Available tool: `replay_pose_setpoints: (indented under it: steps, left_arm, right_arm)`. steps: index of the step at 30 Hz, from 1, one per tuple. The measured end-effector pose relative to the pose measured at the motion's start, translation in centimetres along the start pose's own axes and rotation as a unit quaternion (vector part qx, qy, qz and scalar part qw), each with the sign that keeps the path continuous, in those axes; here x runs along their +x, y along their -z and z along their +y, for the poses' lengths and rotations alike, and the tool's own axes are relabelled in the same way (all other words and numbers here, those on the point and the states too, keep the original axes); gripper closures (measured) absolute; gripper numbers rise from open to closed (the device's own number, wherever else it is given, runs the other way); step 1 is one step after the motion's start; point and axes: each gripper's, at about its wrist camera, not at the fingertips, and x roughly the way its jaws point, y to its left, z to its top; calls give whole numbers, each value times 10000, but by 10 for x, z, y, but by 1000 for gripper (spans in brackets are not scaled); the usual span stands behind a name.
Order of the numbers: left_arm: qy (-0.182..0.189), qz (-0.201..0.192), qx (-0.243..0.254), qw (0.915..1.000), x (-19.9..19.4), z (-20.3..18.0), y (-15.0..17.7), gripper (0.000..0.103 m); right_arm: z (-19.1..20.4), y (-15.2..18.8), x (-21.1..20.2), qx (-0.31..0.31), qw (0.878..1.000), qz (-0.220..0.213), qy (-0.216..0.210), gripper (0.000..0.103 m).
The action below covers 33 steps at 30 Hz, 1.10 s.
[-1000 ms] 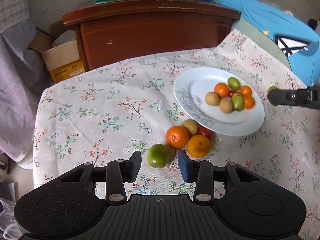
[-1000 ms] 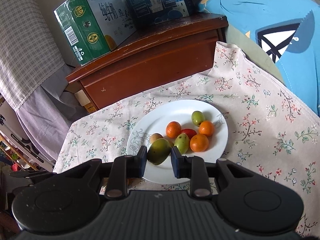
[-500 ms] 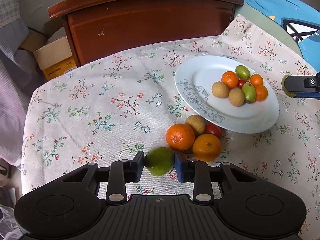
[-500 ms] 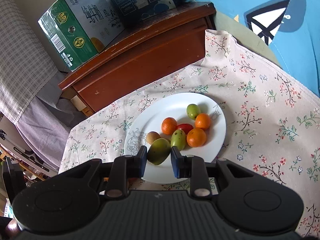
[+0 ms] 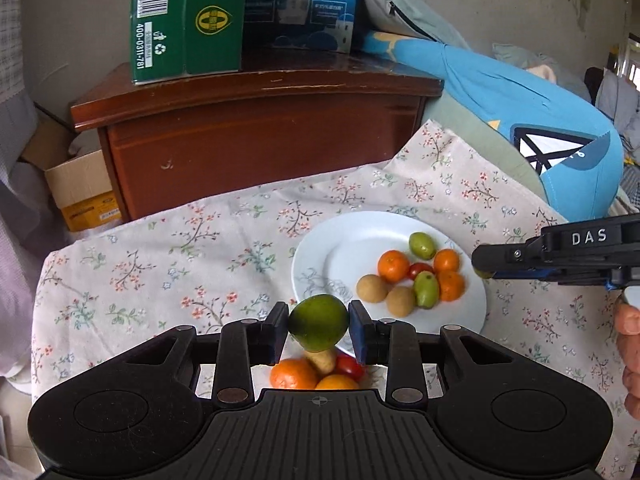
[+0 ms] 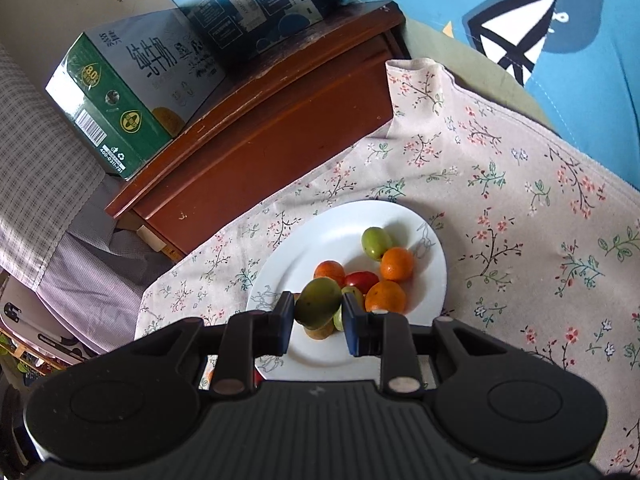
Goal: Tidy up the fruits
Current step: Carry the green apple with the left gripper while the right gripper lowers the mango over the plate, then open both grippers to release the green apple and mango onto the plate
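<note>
My left gripper is shut on a round green citrus fruit, lifted above a small pile of oranges, a brown fruit and a red tomato on the cloth. My right gripper is shut on an olive-green oval fruit above the near part of the white plate. The same white plate in the left wrist view holds several small oranges, green fruits, brown fruits and a tomato. The right gripper's side reaches in from the right edge there.
A floral tablecloth covers the table. Behind it stands a brown wooden cabinet with a green carton and a blue carton on top. Blue bedding lies at the right. A cardboard box sits at the left.
My left gripper closed on the green citrus fruit and lifted it off the cloth toward the plate. My right gripper, still holding its fruit, rolled and shifted over the plate.
</note>
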Motion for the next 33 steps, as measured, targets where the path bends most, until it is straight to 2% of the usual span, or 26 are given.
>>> replay_pose_setpoints:
  steps: [9, 15, 28, 29, 31, 33]
  left_arm:
    - [128, 37, -21, 9999, 31, -6, -19, 73]
    - [80, 318, -80, 9994, 53, -6, -19, 73]
    - [220, 352, -132, 9990, 62, -11, -20, 71]
    - [218, 340, -168, 9990, 61, -11, -21, 68]
    - [135, 277, -258, 9992, 55, -8, -23, 51]
    - [-26, 144, -293, 9995, 48, -6, -25, 29]
  right_arm:
    - [6, -10, 20, -212, 9997, -85, -21, 77]
    - [1, -20, 37, -168, 9997, -128, 140, 77]
    - [-2, -26, 61, -158, 9992, -141, 334, 73]
    - [-2, -27, 61, -165, 9992, -137, 335, 73]
    - [-2, -28, 59, -139, 9992, -160, 326, 73]
    - [-2, -28, 55, -61, 9994, -173, 294, 68]
